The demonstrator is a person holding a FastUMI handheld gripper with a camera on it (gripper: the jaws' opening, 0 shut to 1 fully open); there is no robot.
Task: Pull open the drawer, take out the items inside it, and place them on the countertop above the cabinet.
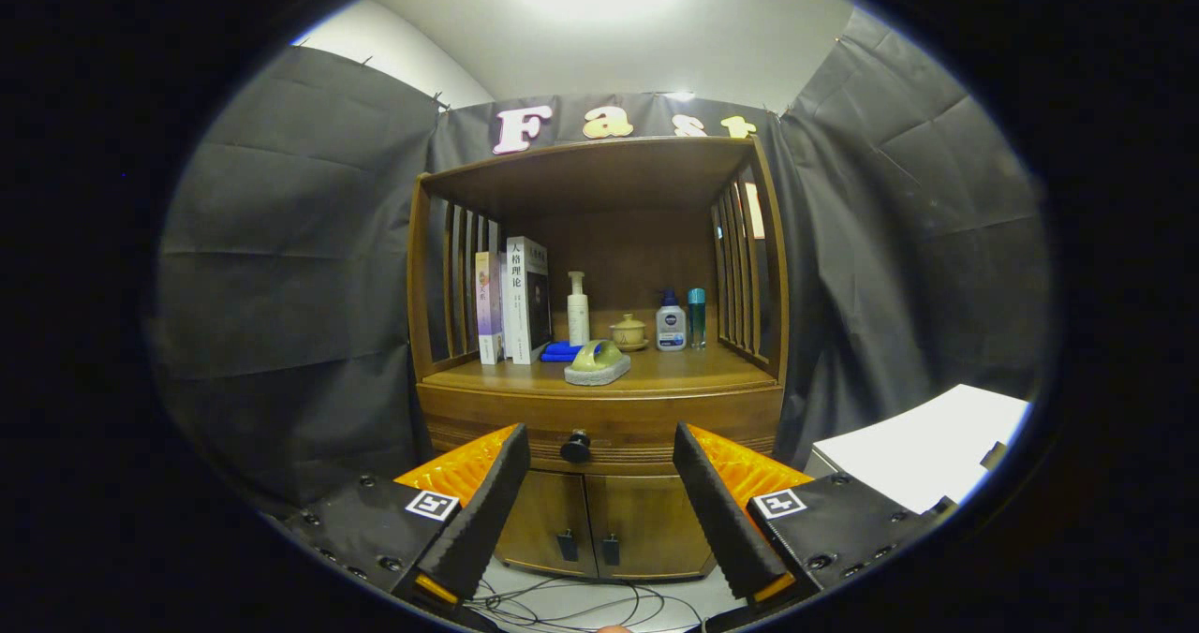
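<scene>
A wooden cabinet stands ahead with its drawer (646,427) pushed in, a round black knob (575,447) at its front. The countertop (693,371) above it carries a green and grey item (598,361) near the front edge. My gripper (599,455) is open, its two black fingers with orange backs spread wide. The knob sits between the fingertips, closer to the left finger (492,502), and some way beyond them. Nothing is held. The drawer's inside is hidden.
On the countertop stand books (513,301), a white pump bottle (578,310), a small lidded cup (629,331), two bottles (681,322) and a blue object (562,350). Two lower doors (599,521) are closed. Cables (581,605) lie on the floor. A white surface (923,446) sits to the right.
</scene>
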